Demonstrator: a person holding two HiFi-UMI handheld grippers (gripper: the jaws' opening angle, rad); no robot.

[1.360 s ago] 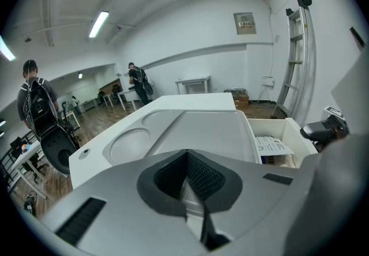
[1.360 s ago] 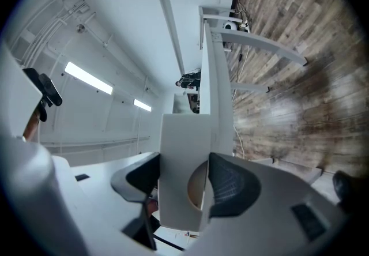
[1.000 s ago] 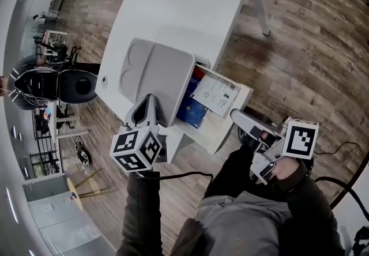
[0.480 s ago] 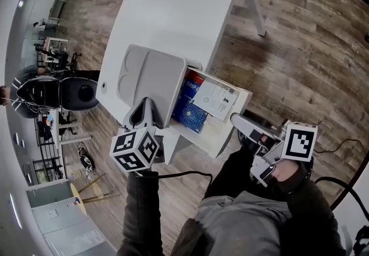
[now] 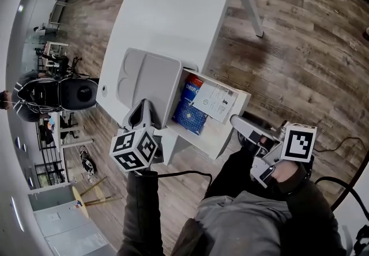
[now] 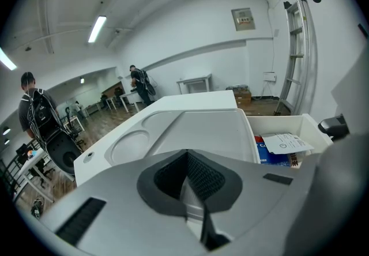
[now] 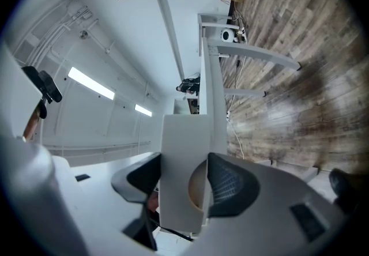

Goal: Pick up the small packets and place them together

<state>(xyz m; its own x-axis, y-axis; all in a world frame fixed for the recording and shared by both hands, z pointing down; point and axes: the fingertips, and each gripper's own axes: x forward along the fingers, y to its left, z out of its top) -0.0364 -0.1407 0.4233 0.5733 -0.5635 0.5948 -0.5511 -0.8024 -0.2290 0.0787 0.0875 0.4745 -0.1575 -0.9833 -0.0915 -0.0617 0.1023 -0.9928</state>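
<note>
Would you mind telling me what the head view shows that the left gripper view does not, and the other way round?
Only the head view shows both marker cubes, the person's lap and the whole right gripper, whose jaws have just been closing with the drawer front between them. Only the left gripper view shows the ladder and the wall box. Both show the grey tray, the white table and the open drawer holding blue packets under a printed sheet.
</note>
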